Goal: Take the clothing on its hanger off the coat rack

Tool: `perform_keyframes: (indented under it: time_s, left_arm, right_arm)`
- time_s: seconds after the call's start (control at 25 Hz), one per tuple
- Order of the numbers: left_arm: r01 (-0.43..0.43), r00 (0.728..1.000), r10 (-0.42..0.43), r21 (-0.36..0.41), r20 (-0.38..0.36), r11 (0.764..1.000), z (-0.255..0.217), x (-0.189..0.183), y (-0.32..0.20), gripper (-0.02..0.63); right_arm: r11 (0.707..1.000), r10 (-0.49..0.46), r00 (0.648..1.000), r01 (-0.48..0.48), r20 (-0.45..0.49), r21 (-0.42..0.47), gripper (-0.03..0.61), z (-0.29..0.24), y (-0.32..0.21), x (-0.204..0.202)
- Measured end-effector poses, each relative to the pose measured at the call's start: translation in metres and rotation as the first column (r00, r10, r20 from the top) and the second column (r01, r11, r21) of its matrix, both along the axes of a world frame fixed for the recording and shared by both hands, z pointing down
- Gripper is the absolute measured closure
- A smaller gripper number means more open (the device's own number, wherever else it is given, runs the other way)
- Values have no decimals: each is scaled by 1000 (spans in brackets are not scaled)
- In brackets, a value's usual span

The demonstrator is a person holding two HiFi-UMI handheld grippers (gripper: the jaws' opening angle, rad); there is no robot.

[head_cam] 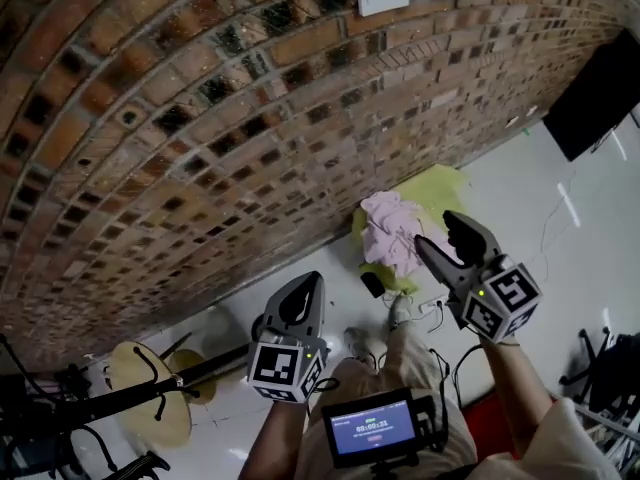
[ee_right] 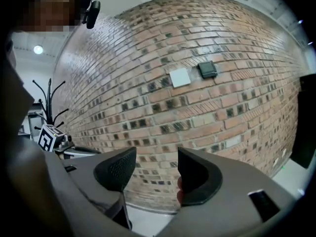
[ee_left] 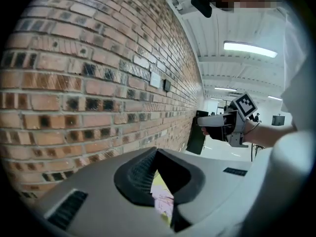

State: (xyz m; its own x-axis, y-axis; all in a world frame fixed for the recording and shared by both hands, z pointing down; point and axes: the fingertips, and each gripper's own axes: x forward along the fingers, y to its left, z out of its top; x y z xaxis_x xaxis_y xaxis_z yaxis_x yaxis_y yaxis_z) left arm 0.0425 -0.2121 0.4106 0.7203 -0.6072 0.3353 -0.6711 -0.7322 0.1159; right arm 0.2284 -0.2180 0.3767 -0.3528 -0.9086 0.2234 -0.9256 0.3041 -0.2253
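I hold both tools up in front of the brick wall (head_cam: 200, 118). The left tongs (ee_left: 157, 153) are pressed together at the tips with nothing pinched, and the right tongs (ee_right: 156, 157) stand spread with only brickwork showing between them. The pink clothing (head_cam: 392, 230) lies crumpled on a yellow-green cloth (head_cam: 440, 186) on the white floor (head_cam: 530, 188) at the foot of the wall. It is to the far right, well apart from the black coat rack (head_cam: 110, 400) at the near left.

Bright ceiling light (ee_left: 249, 48), warped dark edges, seemingly slight blur
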Motion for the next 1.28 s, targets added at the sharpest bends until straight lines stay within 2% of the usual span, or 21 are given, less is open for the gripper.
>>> perform_keyframes:
  time_s: [0.16,0.4,0.6,0.72,0.8,0.88,0.96,1.28]
  left_arm:
    - [73,997,-72,69,-14,995,-43,-72,18,627]
    - [179,984,-173,164,-50,970,-85,-171,47,627]
    - [287,958,-281,172,-58,942,-86,-240,61,627]
    - [350,937,-343,166,-70,922,-83,-277,67,627]
    - [383,924,-376,161,-77,909,-82,-296,70,627]
    - [407,914,-399,153,-78,901,-79,-311,72,627]
    - [421,907,-414,144,-78,896,-74,-320,73,627]
    - [411,911,-403,142,-84,900,-70,-330,64,627]
  right_arm:
    - [997,-76,997,76,-21,19,331,-34,24,-68]
    - [977,-212,977,212,-25,21,344,-53,42,-159]
    - [937,-344,938,346,-45,42,348,-67,46,-219]
    - [919,-387,920,391,-64,48,354,-70,46,-245]
    - [914,-400,913,405,-83,41,362,-69,43,-259]
    - [910,-410,905,414,-115,21,412,-68,42,-272]
    - [908,-414,901,419,-129,16,413,-67,41,-282]
    - [918,-391,913,396,-120,18,413,-63,39,-296]
